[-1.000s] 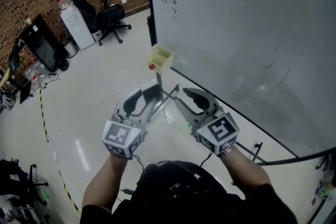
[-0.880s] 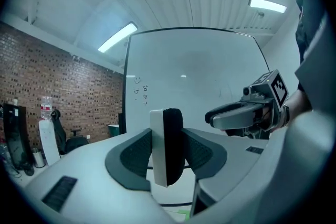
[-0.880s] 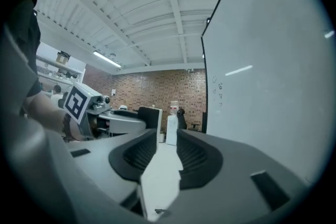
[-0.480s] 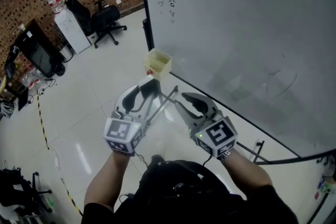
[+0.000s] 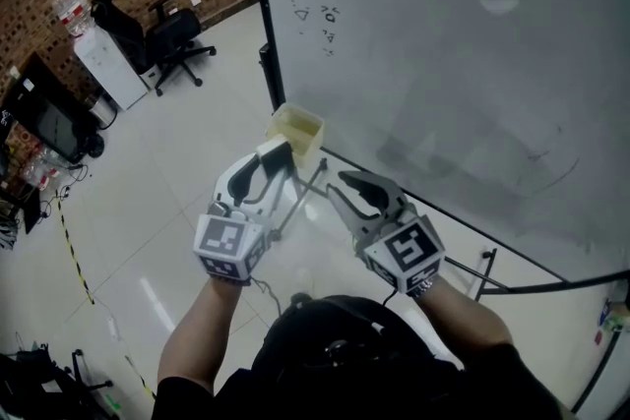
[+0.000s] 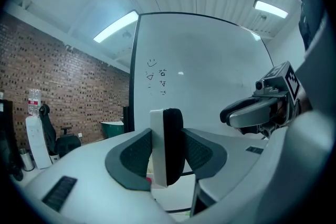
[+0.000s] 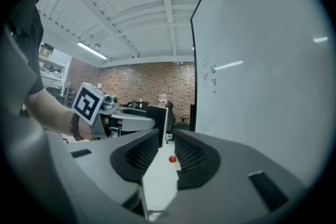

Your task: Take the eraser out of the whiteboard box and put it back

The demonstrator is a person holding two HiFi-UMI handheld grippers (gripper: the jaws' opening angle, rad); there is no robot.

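Note:
The eraser [image 6: 167,147], white-backed with black felt, stands upright between the pads of my left gripper [image 5: 273,162], which is shut on it. In the head view the eraser [image 5: 275,152] sits just in front of the near rim of the pale yellow box [image 5: 298,131], which hangs at the whiteboard's lower left corner. My right gripper [image 5: 342,186] hovers to the right of the left one. Its jaws are open, have just been closing, and have nothing between them. Beyond them the right gripper view shows the pale box [image 7: 159,178] with its red dot, and the left gripper [image 7: 128,119].
The whiteboard [image 5: 463,64] fills the right side, with small marks near its top left, on a metal stand [image 5: 492,270]. Office chairs [image 5: 172,39], a water dispenser [image 5: 98,64] and a monitor [image 5: 44,118] stand far off on the glossy floor by a brick wall.
Both grippers have moved forward toward the box and the whiteboard. The eraser in the left gripper has come close to the box's near rim. The right jaws look narrower.

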